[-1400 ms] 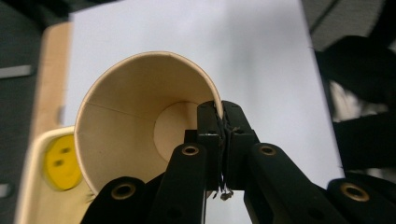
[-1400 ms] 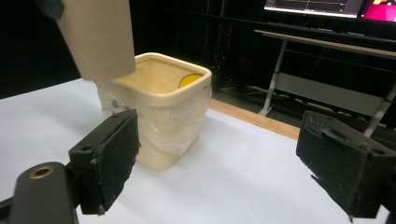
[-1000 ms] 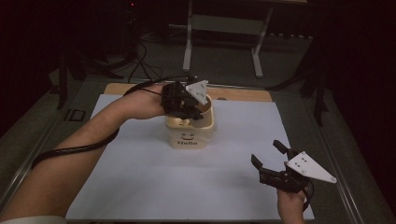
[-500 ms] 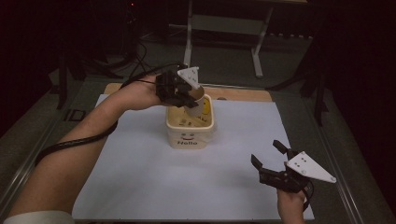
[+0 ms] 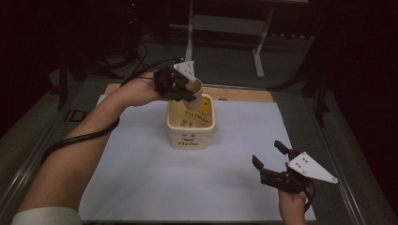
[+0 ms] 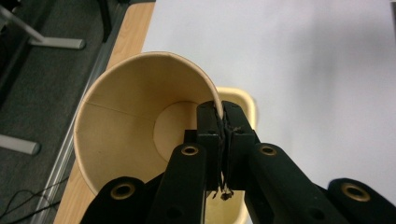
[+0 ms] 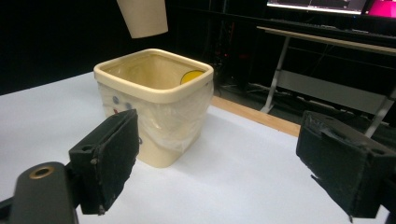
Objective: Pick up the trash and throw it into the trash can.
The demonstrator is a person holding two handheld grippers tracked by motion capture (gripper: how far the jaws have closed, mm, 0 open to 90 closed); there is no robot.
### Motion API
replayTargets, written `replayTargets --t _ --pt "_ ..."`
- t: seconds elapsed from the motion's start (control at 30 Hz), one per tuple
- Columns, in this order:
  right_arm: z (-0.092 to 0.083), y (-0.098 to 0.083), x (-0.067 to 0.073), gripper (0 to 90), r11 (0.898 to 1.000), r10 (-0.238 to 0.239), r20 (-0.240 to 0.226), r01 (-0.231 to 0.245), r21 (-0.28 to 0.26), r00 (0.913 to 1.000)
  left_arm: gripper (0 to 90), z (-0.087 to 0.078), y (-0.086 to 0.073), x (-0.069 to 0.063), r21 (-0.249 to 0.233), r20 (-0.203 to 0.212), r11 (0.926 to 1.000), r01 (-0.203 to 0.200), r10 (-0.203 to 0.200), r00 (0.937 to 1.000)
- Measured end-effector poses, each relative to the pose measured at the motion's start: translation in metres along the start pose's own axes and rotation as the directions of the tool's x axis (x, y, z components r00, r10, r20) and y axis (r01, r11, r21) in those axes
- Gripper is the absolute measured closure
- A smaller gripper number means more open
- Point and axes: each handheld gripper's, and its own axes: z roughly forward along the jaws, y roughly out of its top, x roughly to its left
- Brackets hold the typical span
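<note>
While the left gripper (image 5: 180, 89) pinches the wall of a paper cup (image 6: 140, 121), its two black jaws stand pressed together on the rim — one pad inside the cup, one outside, as the left gripper view shows. That cup hangs to one side of the clamped jaws, its mouth turned back toward the gripper's camera and its round bottom pointing away, so its long axis runs roughly along the jaws' own line and tilts downward. Just beyond the jaw tips, and lower, lies the cream bin (image 5: 190, 123) with a smiling face and a clear liner; from the high view the cup (image 5: 193, 93) sits above the bin's far rim, lifted free of the white tabletop (image 5: 141, 178).

This looks like the step of bringing the cup over the bin, either to tip it out or to drop it in. What the coming move turns on is that short gap straight ahead of and below the jaws: the cup's bottom should clear the rim before any release.

Farther off, the right gripper (image 5: 272, 161) rests low near the tabletop's edge, jaws spread wide with nothing between them — the bin (image 7: 154, 107) stands well beyond its pads, so the left hand is plainly the nearer one.
</note>
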Motion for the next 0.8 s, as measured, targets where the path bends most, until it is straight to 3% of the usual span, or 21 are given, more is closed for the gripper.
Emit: replayTargets --t 0.3,0.33,0.4,0.53,0.8 --pt "0.001 0.000 0.000 13.1 1.000 0.001 -0.004 -0.001 0.001 1.0000 86.5 0.014 -0.009 0.015 0.016 -0.001 0.9963 0.084 -0.084 0.9965" --pt "0.001 0.000 0.000 13.1 1.000 0.000 -0.003 0.000 0.001 1.0000 83.3 0.015 -0.009 0.017 0.007 -0.009 0.9947 0.102 -0.102 0.9947" --pt "0.000 0.000 0.000 13.1 1.000 0.001 -0.003 -0.001 0.003 1.0000 68.4 0.016 -0.010 0.020 -0.005 0.030 0.9906 0.137 -0.137 0.9901" --pt "0.000 0.000 0.000 13.1 1.000 0.003 -0.002 -0.003 0.002 1.0000 48.2 0.015 -0.010 0.020 -0.019 0.032 0.9863 0.164 -0.163 0.9861" --pt "0.001 0.000 0.000 13.2 1.000 -0.001 -0.003 0.001 0.001 1.0000 36.6 -0.003 -0.017 0.014 -0.064 0.040 0.9803 0.187 -0.185 0.9820"
